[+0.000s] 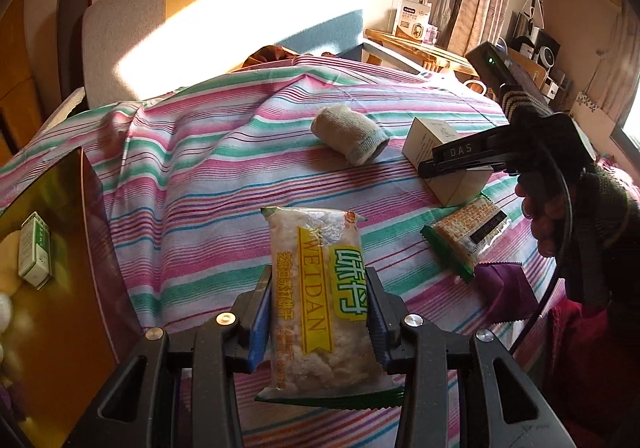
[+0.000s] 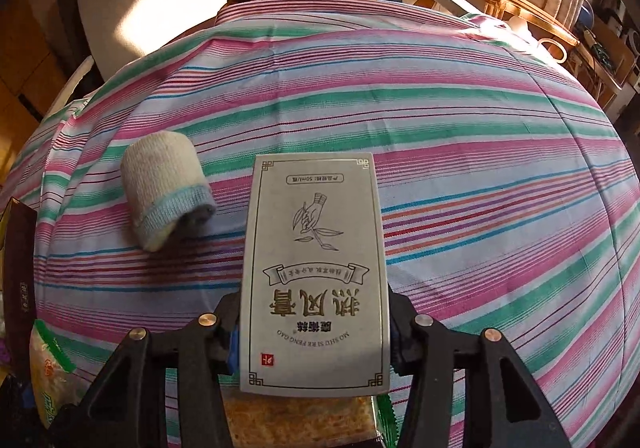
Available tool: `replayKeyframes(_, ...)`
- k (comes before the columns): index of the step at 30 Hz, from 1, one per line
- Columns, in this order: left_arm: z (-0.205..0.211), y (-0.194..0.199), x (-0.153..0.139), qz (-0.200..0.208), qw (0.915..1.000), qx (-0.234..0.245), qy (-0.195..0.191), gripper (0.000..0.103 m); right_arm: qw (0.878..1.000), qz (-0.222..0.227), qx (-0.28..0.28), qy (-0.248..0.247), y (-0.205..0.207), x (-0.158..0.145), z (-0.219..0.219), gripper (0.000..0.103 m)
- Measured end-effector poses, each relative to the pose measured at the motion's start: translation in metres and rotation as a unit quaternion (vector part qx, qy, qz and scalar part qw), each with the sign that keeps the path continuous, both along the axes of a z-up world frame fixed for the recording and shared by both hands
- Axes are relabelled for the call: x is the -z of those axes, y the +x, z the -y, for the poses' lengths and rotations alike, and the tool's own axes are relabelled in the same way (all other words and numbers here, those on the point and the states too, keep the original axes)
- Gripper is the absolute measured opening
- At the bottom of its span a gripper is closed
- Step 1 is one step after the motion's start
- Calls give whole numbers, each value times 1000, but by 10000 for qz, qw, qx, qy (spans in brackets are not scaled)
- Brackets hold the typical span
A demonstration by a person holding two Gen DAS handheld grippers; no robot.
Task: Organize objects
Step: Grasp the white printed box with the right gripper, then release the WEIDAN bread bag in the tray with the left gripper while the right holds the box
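My left gripper (image 1: 316,312) is shut on a clear cracker packet (image 1: 320,300) with yellow and green lettering, held above the striped cloth (image 1: 192,183). My right gripper (image 2: 314,332) is shut on a grey carton (image 2: 316,272) printed with a hand and leaves; in the left wrist view the same gripper (image 1: 430,167) clamps that carton (image 1: 440,151) at the right. A rolled beige sock (image 1: 350,133) lies on the cloth, also in the right wrist view (image 2: 164,191). A second cracker packet (image 1: 466,236) lies under the carton, partly visible below it (image 2: 296,420).
A brown box (image 1: 52,288) at the left edge holds a green-and-white carton (image 1: 34,250) and pale items. A purple cloth (image 1: 504,288) lies at the right. A chair (image 1: 132,39) stands behind the table. Shelves with clutter (image 1: 520,59) fill the far right.
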State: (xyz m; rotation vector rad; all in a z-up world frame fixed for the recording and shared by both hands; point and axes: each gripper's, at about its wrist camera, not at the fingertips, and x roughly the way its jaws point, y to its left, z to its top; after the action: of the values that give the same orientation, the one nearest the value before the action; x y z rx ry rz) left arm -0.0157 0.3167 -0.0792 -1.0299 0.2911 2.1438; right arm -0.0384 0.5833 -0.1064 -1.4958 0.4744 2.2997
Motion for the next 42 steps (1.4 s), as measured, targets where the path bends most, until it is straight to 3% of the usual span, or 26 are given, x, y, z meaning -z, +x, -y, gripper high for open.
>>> replayKeyframes(8, 47, 8, -31, -70, 9994, -261, 200, 42, 10000, -18, 5, 31, 0, 0, 2, 53)
replayKeyframes(13, 88, -1, -47, -161, 9973, -706, 156, 42, 9999, 1, -13, 111, -1, 0, 5, 53)
replayKeyframes(21, 159, -20, -63, -366, 9840, -1742, -26, 42, 9996, 30, -60, 266, 0, 2, 12, 53)
replayKeyframes(27, 192, -28, -70, -635, 9733, -2192, -247, 42, 9993, 49, -67, 374, 1, 2, 15, 52)
replayKeyframes(34, 209, -37, -62, -492, 9695, -2389, -254, 42, 9990, 58, -76, 444, -1, 3, 14, 52)
replayKeyframes(42, 212, -50, -44, -27, 9692, -2453, -204, 42, 9987, 65, -96, 494, -4, 4, 12, 52)
